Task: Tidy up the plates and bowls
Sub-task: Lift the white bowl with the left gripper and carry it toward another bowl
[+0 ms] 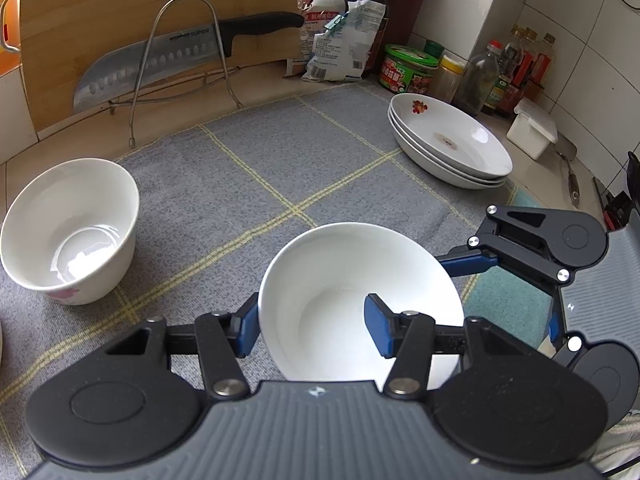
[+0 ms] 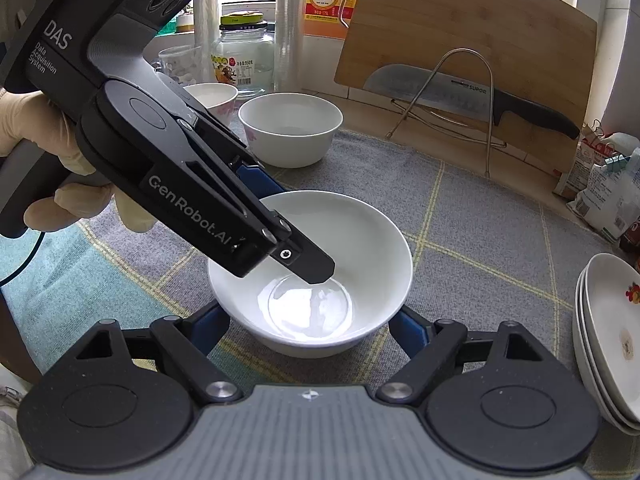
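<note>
While both grippers meet at one white bowl (image 1: 352, 300), the grey checked mat (image 1: 260, 176) — the largest surface — spreads ahead of them, with bare cloth between the bowl and the mat's far edge. Beyond that edge a wooden cutting board (image 1: 120, 12) leans upright, and a cleaver (image 1: 160, 60) rests in a wire rack (image 1: 180, 52) before it.

Ahead and to the right of the left gripper (image 1: 316, 326), a stack of plates (image 1: 452, 140) sits at the mat's right border, well apart from the bowl. Ahead and to its left stands a second bowl (image 1: 72, 228) near the mat's left edge; from the right wrist view a third bowl (image 2: 212, 98) shows just behind it.

The left gripper is clamped on the bowl's near wall: one blue pad lies inside the bowl, the other outside against the rim. A gloved hand (image 2: 40, 152) carries it.

The right gripper (image 2: 308, 328) stands part-open, its fingers straddling the bowl's lower body on both sides; whether the pads touch the wall cannot be told.

Open mat lies between the gripped bowl and the second bowl, and between the gripped bowl and the plates.
</note>
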`<state>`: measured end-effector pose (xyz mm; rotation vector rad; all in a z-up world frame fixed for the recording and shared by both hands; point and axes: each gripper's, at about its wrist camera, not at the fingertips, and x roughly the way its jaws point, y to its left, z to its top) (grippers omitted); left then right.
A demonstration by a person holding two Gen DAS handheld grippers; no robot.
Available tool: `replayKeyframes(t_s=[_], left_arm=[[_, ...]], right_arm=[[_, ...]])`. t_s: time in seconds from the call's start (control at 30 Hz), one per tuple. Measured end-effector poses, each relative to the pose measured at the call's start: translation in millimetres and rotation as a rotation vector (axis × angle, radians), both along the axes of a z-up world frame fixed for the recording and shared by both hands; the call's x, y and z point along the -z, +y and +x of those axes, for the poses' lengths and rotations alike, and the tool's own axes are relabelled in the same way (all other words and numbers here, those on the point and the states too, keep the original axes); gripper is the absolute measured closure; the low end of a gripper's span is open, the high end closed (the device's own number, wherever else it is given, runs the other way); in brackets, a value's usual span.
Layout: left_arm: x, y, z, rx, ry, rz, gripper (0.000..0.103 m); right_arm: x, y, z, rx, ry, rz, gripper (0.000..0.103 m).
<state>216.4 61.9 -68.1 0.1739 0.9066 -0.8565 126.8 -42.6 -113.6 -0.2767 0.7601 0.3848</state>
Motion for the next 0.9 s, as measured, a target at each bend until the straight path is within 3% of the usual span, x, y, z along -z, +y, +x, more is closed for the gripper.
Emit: replayKeyframes(t_s=[0.13,0.23,0.7,0.9], left_arm=[[-0.1,0.5,-0.8,0.006,0.000,-0.011,0.050],[-2.5,0.5,-2.9,0.000,-0.038,-0.001,0.049],[-17.9,37.0,-0.4,-0.109,-0.080,-0.043,0.044],[-19.9,52.1,-2.1,-0.156,-0.089,-0.056,0.043]], right_arm=[[0.1,0.3,1.2,-0.001,0.007,0.003,0.013],[0.0,-1.9,1.2,-0.004,0.006,0.030,0.000],[-6.2,0.8,-5.1,0.000,-0.039,-0.033,0.000],[-17.7,-2.6,-12.4,-0.045,-0.040,-0.012,0.000]])
